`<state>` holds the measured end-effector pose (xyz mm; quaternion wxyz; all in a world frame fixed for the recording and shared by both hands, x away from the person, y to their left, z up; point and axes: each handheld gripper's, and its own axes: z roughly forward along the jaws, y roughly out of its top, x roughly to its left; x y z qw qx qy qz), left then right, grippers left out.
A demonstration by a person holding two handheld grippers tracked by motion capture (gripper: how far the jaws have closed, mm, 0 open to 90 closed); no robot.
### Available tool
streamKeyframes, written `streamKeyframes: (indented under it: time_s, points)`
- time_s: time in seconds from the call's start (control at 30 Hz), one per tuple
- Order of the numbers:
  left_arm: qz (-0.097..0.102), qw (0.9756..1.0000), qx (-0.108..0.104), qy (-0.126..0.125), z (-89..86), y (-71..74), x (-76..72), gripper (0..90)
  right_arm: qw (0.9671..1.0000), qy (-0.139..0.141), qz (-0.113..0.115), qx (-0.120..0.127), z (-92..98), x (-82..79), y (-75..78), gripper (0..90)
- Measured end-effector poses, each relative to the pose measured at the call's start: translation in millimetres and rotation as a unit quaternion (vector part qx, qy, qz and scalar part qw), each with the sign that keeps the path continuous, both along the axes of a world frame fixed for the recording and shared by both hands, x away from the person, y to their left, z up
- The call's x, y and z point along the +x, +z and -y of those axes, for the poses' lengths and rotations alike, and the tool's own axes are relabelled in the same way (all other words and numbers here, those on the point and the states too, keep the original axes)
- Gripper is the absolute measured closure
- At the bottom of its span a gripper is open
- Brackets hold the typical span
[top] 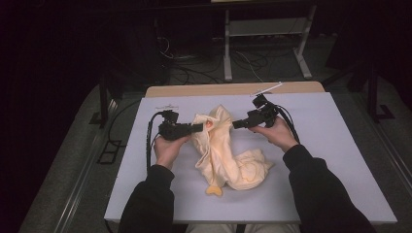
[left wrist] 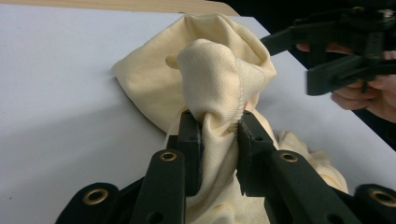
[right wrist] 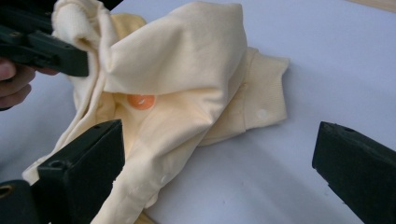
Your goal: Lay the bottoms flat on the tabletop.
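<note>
The pale yellow garment [top: 228, 158] lies crumpled mid-bench [top: 340, 145]. The left hand-held gripper [left wrist: 219, 128] pinches a raised fold of it; the right hand-held gripper [top: 235, 124], jaws spread and empty, hovers beside the garment's far end. A good second grasp takes one clean edge, well apart from the first. The right gripper view reveals an orange button [right wrist: 140, 101] and a ribbed cuff [right wrist: 266, 100].
</note>
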<state>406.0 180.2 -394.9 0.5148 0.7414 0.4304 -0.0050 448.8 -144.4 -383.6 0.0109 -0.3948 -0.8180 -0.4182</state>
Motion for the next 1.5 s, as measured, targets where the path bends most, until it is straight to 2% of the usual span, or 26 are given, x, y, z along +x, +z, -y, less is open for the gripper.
streamKeyframes:
  time_s: [0.33,0.47,0.57,0.63,0.67,0.73,0.77,0.87,0.97,1.03,1.1,1.23,1.3,1.4,1.5]
  points:
    - [0.001,1.0,-0.005,-0.005,-5.4,-1.7,-3.6,72.8,0.9998,0.012,-0.001,0.013,-23.0,23.3,-17.0,4.6]
    - [0.002,1.0,-0.007,-0.006,-6.4,-2.3,-3.9,72.8,0.9998,0.017,-0.003,0.007,-37.4,28.2,-27.9,10.8]
    - [0.002,1.0,-0.005,-0.006,-8.6,-2.6,-3.5,72.7,0.9998,0.014,0.0,0.014,-43.7,29.3,-33.2,24.4]
    - [0.001,1.0,-0.006,-0.003,-10.1,-3.6,-3.6,72.8,0.9994,0.017,0.002,0.031,-45.2,29.4,-34.3,43.8]
    - [0.001,1.0,-0.007,-0.003,-10.4,-3.9,-3.5,72.8,0.9992,0.018,0.002,0.037,-45.6,29.3,-33.7,57.5]
    - [0.0,1.0,-0.008,-0.002,-10.2,-4.7,-2.4,72.8,0.9988,0.021,0.0,0.045,-45.8,29.6,-32.0,75.3]
    - [0.0,1.0,-0.008,-0.002,-9.6,-4.9,-1.7,72.7,0.9989,0.023,0.002,0.042,-46.0,29.7,-30.4,80.4]
    - [0.001,0.9999,-0.012,-0.003,-4.7,-4.0,0.9,72.7,0.9995,0.017,0.006,0.027,-44.5,28.1,-23.1,82.9]
    - [0.004,0.9999,-0.007,-0.008,3.2,-1.5,7.1,72.7,0.9998,0.009,0.005,0.014,-35.2,26.4,-15.1,83.4]
    - [0.004,0.9999,-0.003,-0.014,10.5,1.0,13.6,72.7,0.9998,0.004,-0.003,0.018,-26.8,26.2,-12.1,83.6]
    - [0.005,0.9998,-0.004,-0.018,17.0,3.0,18.3,72.7,0.9994,-0.003,-0.009,0.033,-13.9,24.2,-8.9,83.8]
    - [0.003,0.9994,-0.004,-0.035,33.2,5.3,28.6,72.4,0.9987,-0.011,-0.012,0.047,7.7,16.4,-5.5,84.1]
    - [0.004,0.999,-0.01,-0.043,39.7,5.1,32.1,72.2,0.9987,-0.015,-0.014,0.047,19.3,10.8,-4.0,84.2]
    - [0.003,0.9984,-0.018,-0.054,52.8,2.9,36.8,72.1,0.998,-0.018,-0.016,0.058,35.9,0.4,-1.6,84.3]
    - [0.001,0.9976,-0.012,-0.068,66.6,2.6,41.3,72.1,0.998,-0.017,-0.015,0.059,45.7,-13.7,-0.6,84.4]
